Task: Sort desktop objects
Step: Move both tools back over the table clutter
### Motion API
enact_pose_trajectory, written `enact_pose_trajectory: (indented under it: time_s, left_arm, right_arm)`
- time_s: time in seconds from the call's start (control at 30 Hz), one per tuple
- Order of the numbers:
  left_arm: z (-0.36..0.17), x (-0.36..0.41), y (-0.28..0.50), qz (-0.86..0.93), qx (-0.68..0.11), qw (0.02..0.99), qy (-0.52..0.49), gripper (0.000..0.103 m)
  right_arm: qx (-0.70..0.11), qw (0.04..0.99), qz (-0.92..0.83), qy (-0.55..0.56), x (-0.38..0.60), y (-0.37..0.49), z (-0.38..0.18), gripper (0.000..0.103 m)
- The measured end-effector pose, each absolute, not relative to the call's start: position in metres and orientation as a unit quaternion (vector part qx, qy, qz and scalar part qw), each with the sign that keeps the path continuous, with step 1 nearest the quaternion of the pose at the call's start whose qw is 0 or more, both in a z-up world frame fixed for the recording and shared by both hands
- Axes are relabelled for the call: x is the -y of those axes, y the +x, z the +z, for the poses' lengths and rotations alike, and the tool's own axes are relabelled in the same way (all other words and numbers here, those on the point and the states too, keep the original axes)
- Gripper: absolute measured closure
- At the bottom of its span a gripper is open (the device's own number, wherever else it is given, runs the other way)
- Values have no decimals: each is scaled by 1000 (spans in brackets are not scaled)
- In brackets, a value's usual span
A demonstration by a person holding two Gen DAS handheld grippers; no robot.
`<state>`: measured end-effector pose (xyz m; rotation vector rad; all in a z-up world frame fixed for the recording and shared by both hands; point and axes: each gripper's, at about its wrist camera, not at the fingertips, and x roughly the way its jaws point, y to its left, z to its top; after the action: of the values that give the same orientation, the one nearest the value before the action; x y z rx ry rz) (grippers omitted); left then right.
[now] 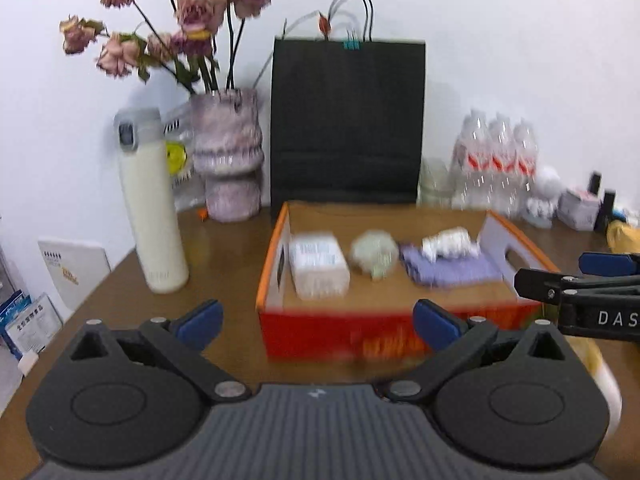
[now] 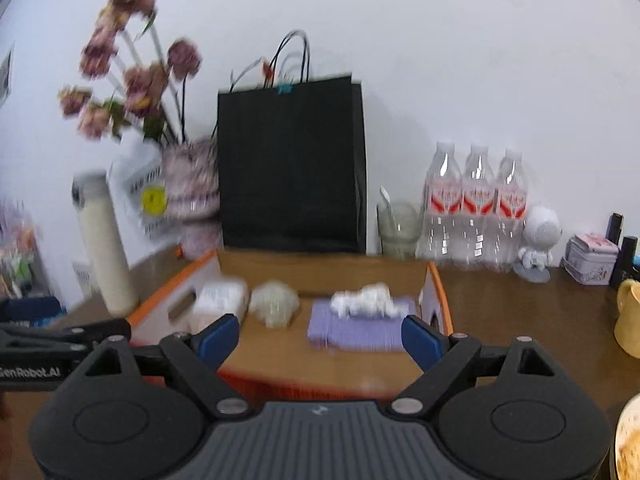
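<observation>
A red and orange cardboard box (image 1: 384,334) (image 2: 438,288) sits on the brown desk, open at the top. Inside it lie a white packet (image 1: 318,270) (image 2: 218,300), a pale round bundle (image 1: 374,258) (image 2: 274,302), a purple cloth (image 1: 452,272) (image 2: 360,330) and a small white bottle (image 1: 448,242) (image 2: 364,298) resting on the cloth. My left gripper (image 1: 318,322) hovers open in front of the box with nothing between its fingers. My right gripper (image 2: 318,336) is open too, just before the box's near wall, empty. Each gripper shows at the edge of the other's view.
Behind the box stands a black paper bag (image 1: 348,120) (image 2: 292,164). To the left are a cream flask (image 1: 152,208) (image 2: 106,248) and a vase of dried roses (image 1: 228,152). To the right stand three water bottles (image 2: 476,208), a glass (image 2: 400,230), a white figurine (image 2: 538,240), a tin (image 2: 592,258) and a yellow mug (image 2: 628,316).
</observation>
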<state>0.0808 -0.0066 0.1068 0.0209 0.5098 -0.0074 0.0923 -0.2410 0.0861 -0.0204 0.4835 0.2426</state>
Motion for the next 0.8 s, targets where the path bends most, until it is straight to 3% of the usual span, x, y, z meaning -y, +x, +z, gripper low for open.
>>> enact_pose_trajectory:
  time_s: [0.8]
  left_arm:
    - [43, 8, -61, -56, -303, 951, 2, 0]
  right_arm:
    - [-309, 940, 147, 2, 261, -74, 14, 15]
